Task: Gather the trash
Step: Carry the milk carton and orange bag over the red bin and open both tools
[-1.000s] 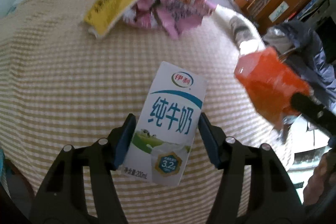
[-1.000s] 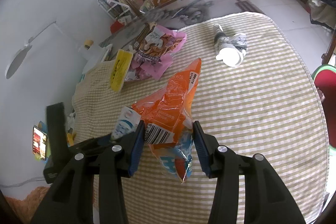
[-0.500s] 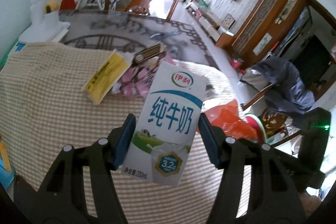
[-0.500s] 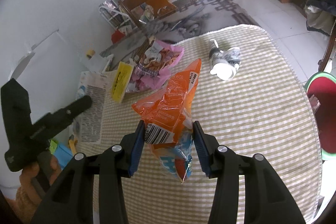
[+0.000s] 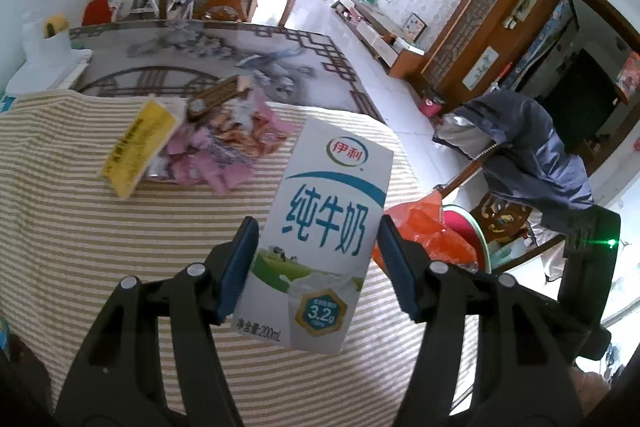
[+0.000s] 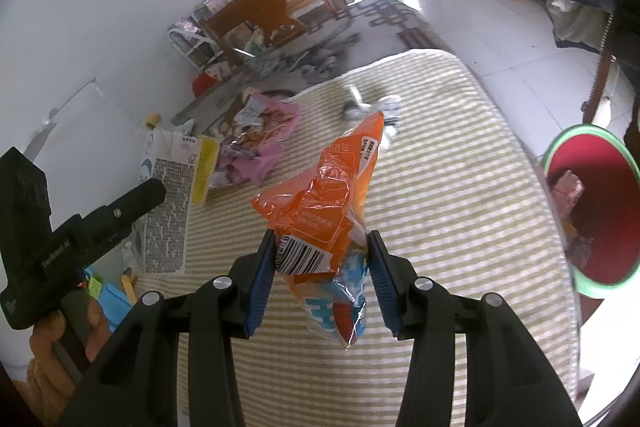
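My left gripper (image 5: 318,259) is shut on a white and blue milk carton (image 5: 324,231) and holds it above the striped tablecloth (image 5: 80,227). The carton also shows in the right wrist view (image 6: 166,211). My right gripper (image 6: 322,267) is shut on a crumpled orange snack bag (image 6: 332,195), held above the table; the bag shows in the left wrist view (image 5: 420,227) behind the carton. A red bin with a green rim (image 6: 592,211) stands off the table's right edge.
On the far side of the table lie a yellow packet (image 5: 136,147), pink wrappers (image 5: 224,155) and a tipped white bottle (image 6: 372,111). A jacket-draped chair (image 5: 524,155) stands to the right. A patterned rug (image 5: 208,55) lies beyond.
Both grippers have risen and swung right with their loads. The red bin has come further into the right wrist view. The left view now looks over the table into the room.
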Motion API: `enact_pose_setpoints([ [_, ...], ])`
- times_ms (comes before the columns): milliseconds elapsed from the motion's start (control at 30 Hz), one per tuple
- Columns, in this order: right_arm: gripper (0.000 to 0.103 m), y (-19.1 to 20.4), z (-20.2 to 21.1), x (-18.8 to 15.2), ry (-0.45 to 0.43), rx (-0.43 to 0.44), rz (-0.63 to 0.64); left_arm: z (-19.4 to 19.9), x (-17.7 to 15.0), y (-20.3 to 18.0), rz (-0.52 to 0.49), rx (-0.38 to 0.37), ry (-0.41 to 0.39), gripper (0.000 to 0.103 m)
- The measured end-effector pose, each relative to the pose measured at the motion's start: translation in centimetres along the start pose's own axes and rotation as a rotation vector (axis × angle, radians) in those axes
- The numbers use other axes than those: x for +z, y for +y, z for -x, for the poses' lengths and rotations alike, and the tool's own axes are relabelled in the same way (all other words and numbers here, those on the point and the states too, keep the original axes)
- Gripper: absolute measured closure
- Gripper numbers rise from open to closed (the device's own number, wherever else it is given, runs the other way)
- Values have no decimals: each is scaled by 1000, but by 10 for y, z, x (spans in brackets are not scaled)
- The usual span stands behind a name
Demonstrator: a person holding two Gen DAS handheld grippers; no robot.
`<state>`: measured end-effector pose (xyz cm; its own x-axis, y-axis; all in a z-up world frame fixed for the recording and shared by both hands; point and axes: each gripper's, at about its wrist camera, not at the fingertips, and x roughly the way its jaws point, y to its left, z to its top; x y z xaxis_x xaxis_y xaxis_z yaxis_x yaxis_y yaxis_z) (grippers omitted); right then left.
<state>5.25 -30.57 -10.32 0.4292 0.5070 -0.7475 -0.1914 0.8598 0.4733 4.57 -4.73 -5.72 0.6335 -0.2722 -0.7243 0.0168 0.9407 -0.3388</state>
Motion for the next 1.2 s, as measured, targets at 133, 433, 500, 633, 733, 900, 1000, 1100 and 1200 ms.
enact_pose_setpoints([
  [133,58,-27,11,5,-6,-12,-27,-14,2,-28,-29,-15,7,44],
  [433,58,-91,43,22,-27,-44,-61,-51,0,-97,-64,-48,32,44],
  [500,58,-107,51,25,-30,-50,-71,-61,0,-112,-67,-55,41,44],
  [633,58,-134,63,28,-37,-59,-87,-79,-4,-140,-78,-67,62,44],
  [733,58,-155,73,30,-43,-62,-107,-91,-6,-159,-93,-74,82,44],
  [900,58,-185,86,30,-50,-67,-148,-114,-12,-187,-109,-76,125,44],
  [1000,58,-200,93,30,-60,-76,-174,-128,-14,-198,-116,-76,153,44],
  [1100,58,-220,102,29,-69,-90,-209,-145,-17,-214,-130,-83,189,44],
  [1200,58,-242,110,27,-77,-97,-266,-159,-21,-230,-150,-95,219,44],
])
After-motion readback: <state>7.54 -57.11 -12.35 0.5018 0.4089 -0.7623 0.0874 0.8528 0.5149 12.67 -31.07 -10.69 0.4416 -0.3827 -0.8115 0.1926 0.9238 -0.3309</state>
